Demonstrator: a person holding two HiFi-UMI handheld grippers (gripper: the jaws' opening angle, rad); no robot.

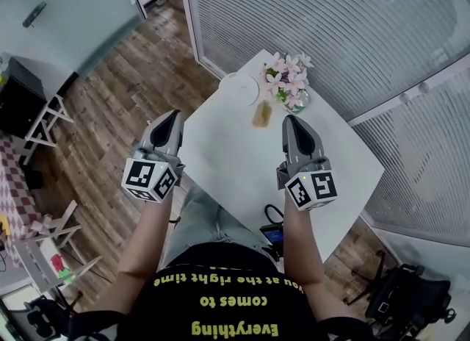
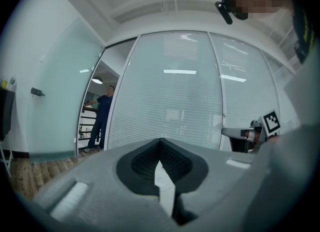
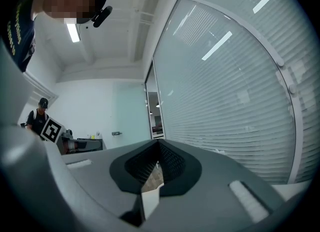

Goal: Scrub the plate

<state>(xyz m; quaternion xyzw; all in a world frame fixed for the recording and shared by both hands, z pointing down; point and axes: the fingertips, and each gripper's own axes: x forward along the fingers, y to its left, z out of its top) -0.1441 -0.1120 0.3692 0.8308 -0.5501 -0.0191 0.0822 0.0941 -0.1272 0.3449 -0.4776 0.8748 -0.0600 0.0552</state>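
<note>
Evidently sits at the approach step, with no scrubbing begun and nothing picked up. Holds the left gripper point(image 1: 174, 115) and the right gripper point(image 1: 290, 120) level and side by side across the middle of the head view, both pointing toward the upper part of the frame. Shows each gripper fully closed in its own view, ribbed pads pressed together with nothing between them.

Finds the round white plate point(image 1: 240, 88) at upper centre of the head view, lying at the far corner of the white square tabletop point(image 1: 228, 156), well apart from both grippers. Places a small tan-brown rectangular pad point(image 1: 261, 114), probably the scrubbing sponge, just below and right of the plate, ahead of the right gripper and untouched. Puts a clear glass vase of pink flowers point(image 1: 288, 82) just beside that pad, to its upper right. Leaves the left gripper hanging over the tabletop's left edge, with brown wooden floor point(image 1: 132, 90) beneath it.

Calls next for opening the right gripper, reaching forward and down to the pad, and closing on it. Probably calls as well for opening the left gripper to steady the plate by its rim. Warrants care around the vase, close enough to the pad to be knocked on the way in. Seems to need a low, flat grip, given how thin the pad lies on the tabletop.
</note>
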